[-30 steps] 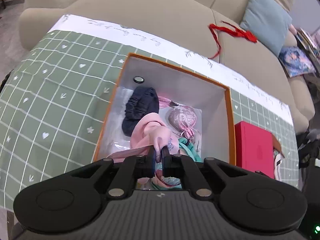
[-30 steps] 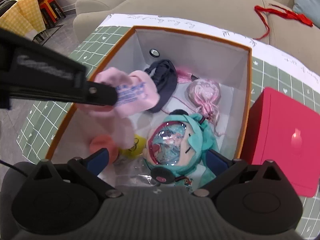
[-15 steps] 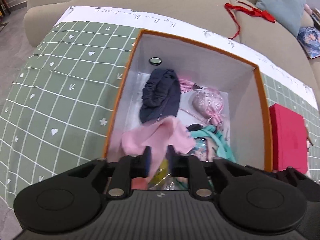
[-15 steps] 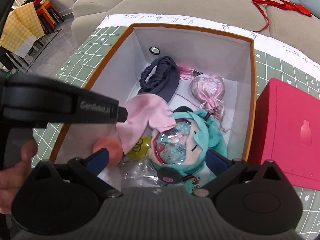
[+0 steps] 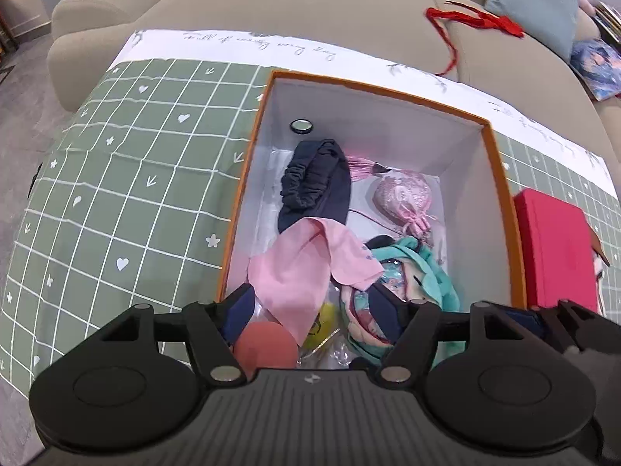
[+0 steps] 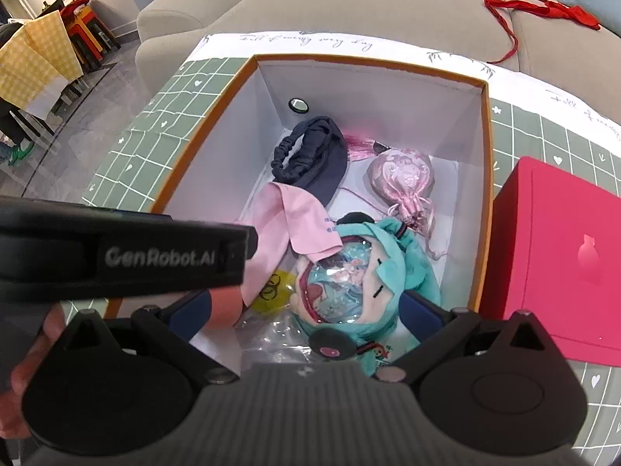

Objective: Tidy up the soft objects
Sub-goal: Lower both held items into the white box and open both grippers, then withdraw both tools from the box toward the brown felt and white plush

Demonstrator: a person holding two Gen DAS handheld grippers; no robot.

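Pink cloth (image 5: pixel 310 272) lies free inside the box (image 5: pixel 500 194); we just opened our left fingers (image 5: pixel 240 306) above it, and our right fingers (image 6: pixel 423 306) are open, empty.

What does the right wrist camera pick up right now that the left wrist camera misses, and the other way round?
Only the right wrist view: the left gripper's black side marked GenRobot.AI, a hand at the left edge, and yellow checked cloth with red stools behind.
Only the left wrist view: a blue cushion on the sofa.
Both: the orange-rimmed box holding the pink cloth, navy scrunchie, pink pouch, teal plush doll, and the red box beside it.
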